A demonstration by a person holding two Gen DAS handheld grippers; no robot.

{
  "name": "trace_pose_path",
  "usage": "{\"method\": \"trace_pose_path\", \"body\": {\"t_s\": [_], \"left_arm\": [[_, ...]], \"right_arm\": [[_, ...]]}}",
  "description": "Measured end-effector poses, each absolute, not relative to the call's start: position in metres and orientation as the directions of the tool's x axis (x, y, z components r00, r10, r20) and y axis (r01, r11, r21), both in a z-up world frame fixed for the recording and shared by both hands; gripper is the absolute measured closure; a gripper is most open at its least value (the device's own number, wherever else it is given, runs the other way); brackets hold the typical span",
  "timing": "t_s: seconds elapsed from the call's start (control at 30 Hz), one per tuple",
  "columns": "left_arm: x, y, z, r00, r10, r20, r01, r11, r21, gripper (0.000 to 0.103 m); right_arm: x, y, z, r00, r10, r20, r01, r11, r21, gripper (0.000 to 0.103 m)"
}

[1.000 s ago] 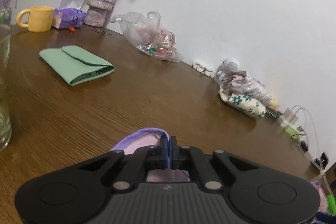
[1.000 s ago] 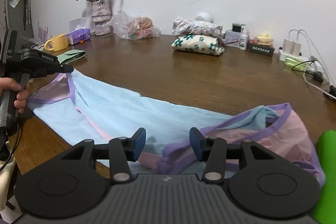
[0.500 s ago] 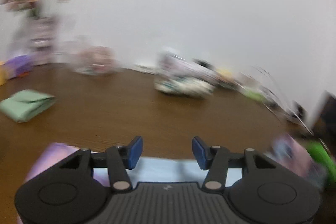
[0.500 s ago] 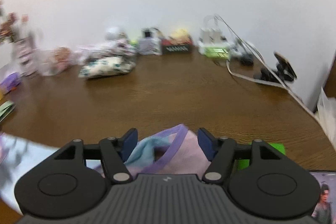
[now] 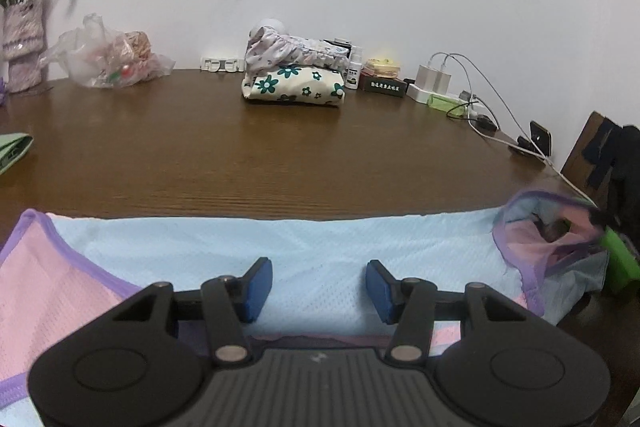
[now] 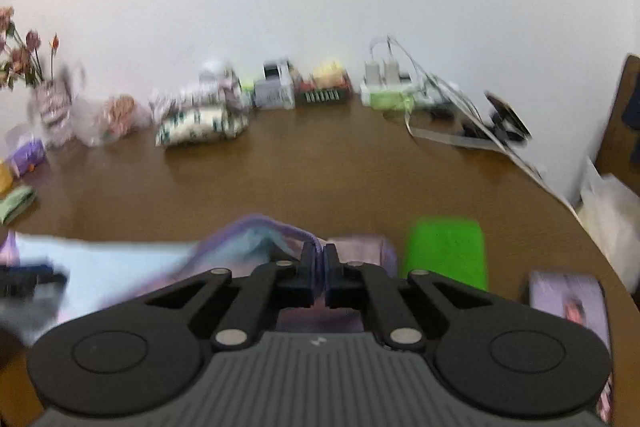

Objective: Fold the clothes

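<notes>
Rightward, the right hand-held gripper (image 6: 320, 259) pinches the garment's (image 5: 320, 247) purple hem; the left hand-held gripper (image 5: 319, 285) gapes over it.

A brown wooden worktop (image 5: 280, 155) runs to a white wall. Along its near edge lies a light blue garment (image 5: 320, 247) with pink panels and purple trim. By the wall sit a flower vase (image 5: 22, 47), a clear plastic bag (image 5: 108, 59), a floral fabric bundle (image 5: 294, 83), small boxes (image 5: 382, 81) and white chargers (image 5: 434, 81) with cables. A green folded cloth (image 5: 12, 149) rests at left.
</notes>
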State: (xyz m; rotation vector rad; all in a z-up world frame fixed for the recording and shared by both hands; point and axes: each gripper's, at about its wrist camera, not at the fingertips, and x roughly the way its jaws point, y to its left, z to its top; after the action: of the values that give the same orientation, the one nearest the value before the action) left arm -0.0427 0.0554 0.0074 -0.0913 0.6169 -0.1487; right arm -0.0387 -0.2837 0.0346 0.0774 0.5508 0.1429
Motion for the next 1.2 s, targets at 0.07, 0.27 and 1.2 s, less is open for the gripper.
{"method": "trace_pose_path", "body": {"t_s": [0.07, 0.27, 1.2], "left_arm": [[-0.042, 0.055, 0.008, 0.802, -0.159, -0.575, 0.108, 0.987, -0.123, 0.052], [-0.046, 0.054, 0.015, 0.804, -0.152, -0.575, 0.086, 0.986, -0.142, 0.051], [-0.062, 0.067, 0.016, 0.859, -0.233, -0.455, 0.101, 0.950, -0.295, 0.041]], "right_arm": [[-0.054, -0.281, 0.029, 0.839, 0.145, -0.525, -0.110, 0.989, 0.098, 0.099], [-0.093, -0.268, 0.026, 0.833, 0.206, -0.514, -0.152, 0.978, 0.146, 0.061], [-0.045, -0.212, 0.035, 0.895, 0.280, -0.347, -0.181, 0.939, 0.291, 0.097]]}}
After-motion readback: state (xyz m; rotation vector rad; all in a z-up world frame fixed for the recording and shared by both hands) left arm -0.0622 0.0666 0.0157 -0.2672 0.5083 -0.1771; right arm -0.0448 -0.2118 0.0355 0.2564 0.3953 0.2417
